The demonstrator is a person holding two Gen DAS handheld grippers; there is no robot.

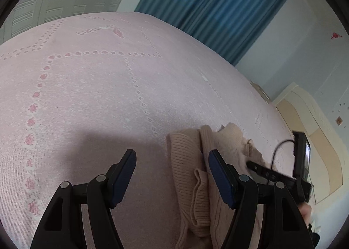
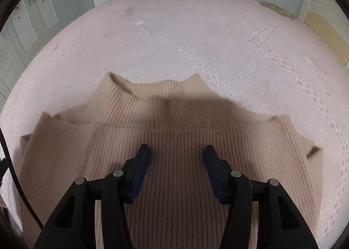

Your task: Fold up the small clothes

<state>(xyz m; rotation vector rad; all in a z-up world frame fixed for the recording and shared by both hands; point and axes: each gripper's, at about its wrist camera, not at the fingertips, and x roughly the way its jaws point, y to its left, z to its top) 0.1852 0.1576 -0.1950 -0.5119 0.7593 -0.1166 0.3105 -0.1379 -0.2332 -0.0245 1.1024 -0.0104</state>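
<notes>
Beige ribbed sweater [image 2: 165,161] flat on pink bed [image 2: 196,37], near its front edge. Right gripper [image 2: 176,155] released above the body panel; left gripper [image 1: 172,161] released beside the sweater. Mid-fold, probably; next: grasping 1 edge cleanly.

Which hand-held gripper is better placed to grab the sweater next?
Right, probably. The right hand-held gripper is open directly over the beige sweater, pointing down at it. The left hand-held gripper faces mostly bare bed cover, sweater beside it.
</notes>
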